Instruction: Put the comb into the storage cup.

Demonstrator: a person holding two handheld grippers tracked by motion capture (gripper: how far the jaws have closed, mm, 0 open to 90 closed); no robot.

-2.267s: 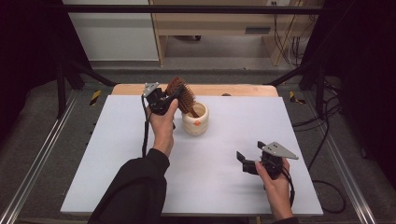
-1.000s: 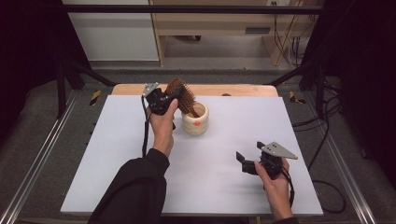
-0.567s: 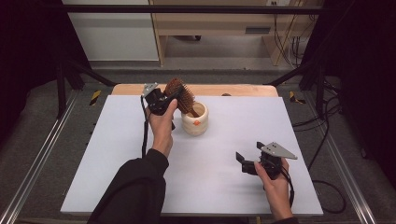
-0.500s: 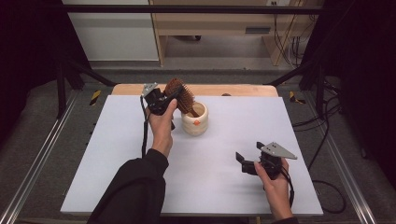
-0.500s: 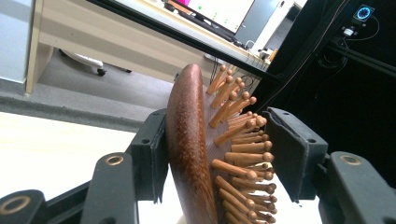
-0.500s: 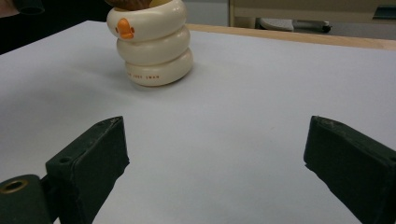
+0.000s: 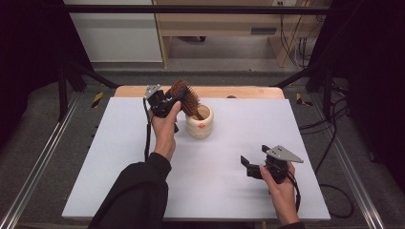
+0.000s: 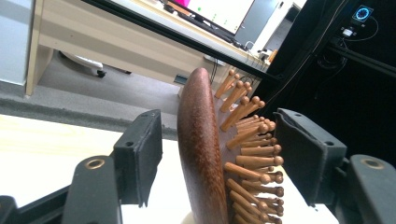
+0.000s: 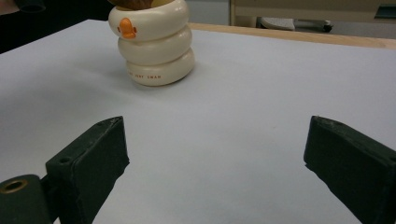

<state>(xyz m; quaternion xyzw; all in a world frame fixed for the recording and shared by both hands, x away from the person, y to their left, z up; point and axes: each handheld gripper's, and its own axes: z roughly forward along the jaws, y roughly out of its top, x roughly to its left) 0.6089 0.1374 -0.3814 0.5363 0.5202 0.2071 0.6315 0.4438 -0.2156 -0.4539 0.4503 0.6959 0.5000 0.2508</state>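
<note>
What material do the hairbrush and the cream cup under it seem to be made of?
The hairbrush looks like dark, polished wood: fine speckled grain and a soft sheen on its back, with lighter wooden pegs as bristles. The cream cup looks like glazed ceramic or glossy plastic: smooth stacked rings with soft highlights and a small orange mark. Which of the two cannot be told.

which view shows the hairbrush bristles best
The left gripper view: the dark wooden hairbrush stands edge-on between the open left claw, its peg bristles distinct. The high view shows the brush small, handle in the cream ringed cup. The right gripper view catches just its brown edge above the cup.
</note>
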